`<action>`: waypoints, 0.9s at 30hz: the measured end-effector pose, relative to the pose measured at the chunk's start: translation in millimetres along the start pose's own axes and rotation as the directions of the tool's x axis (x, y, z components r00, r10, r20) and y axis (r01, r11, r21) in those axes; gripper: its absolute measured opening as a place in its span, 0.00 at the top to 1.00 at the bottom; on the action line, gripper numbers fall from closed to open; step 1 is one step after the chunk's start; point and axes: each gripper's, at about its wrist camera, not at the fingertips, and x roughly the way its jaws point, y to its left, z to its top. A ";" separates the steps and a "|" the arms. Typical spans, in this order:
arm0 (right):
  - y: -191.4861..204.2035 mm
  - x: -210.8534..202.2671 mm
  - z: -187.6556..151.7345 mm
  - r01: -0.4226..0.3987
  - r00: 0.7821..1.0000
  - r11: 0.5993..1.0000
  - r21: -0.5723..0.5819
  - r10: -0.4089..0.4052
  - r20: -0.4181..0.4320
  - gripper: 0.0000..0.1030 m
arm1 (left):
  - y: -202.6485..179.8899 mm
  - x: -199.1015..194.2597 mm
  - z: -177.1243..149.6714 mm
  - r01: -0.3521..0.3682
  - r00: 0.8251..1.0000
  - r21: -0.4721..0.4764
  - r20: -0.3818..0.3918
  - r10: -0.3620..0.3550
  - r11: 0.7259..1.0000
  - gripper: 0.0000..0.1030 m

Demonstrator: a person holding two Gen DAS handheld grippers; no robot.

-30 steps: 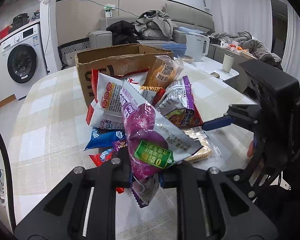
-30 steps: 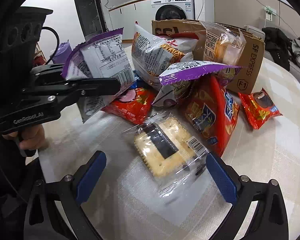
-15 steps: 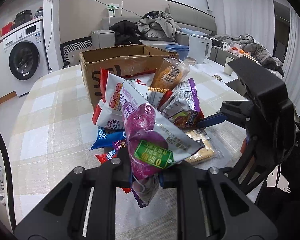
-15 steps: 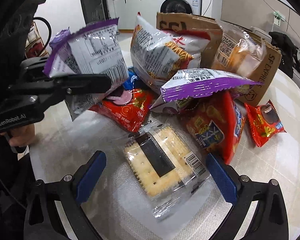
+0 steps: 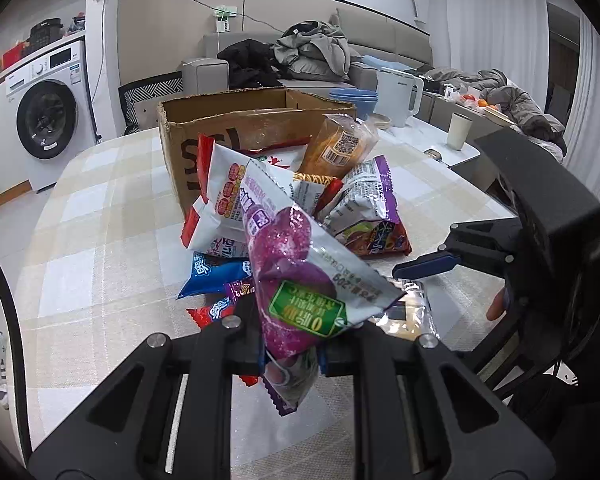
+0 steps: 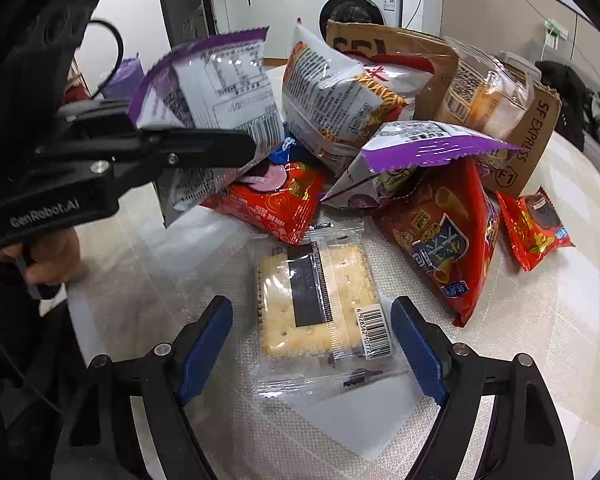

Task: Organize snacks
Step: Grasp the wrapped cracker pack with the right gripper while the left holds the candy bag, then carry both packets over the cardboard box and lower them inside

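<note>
My left gripper [image 5: 292,344] is shut on a purple snack bag [image 5: 296,280] and holds it above the table. From the right wrist view the same bag [image 6: 212,92] hangs at the left. My right gripper [image 6: 312,340] points down over a clear cracker pack [image 6: 320,300] lying flat on the table. Its jaws are closing with the pack between the blue pads [image 6: 208,336], which do not press on it. A pile of snack bags [image 6: 432,232] leans against an open cardboard box [image 5: 220,136]. The left wrist view shows one blue finger [image 5: 424,268] of the right gripper.
A small red packet [image 6: 536,228] lies alone right of the pile. A white kettle [image 5: 400,96], blue bowls [image 5: 354,98] and a cup [image 5: 458,130] stand at the table's far side. A washing machine [image 5: 46,116] is beyond the left edge.
The right gripper has moved in over the cracker pack, and its blue pads have come closer together on either side of it. The left gripper and its purple bag have stayed put.
</note>
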 end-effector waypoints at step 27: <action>-31.8 -69.6 -13.0 0.010 0.988 0.999 0.031 -0.014 0.154 0.43 | -12.1 -22.2 4.0 -0.006 0.999 0.003 0.045 0.005 1.000 0.86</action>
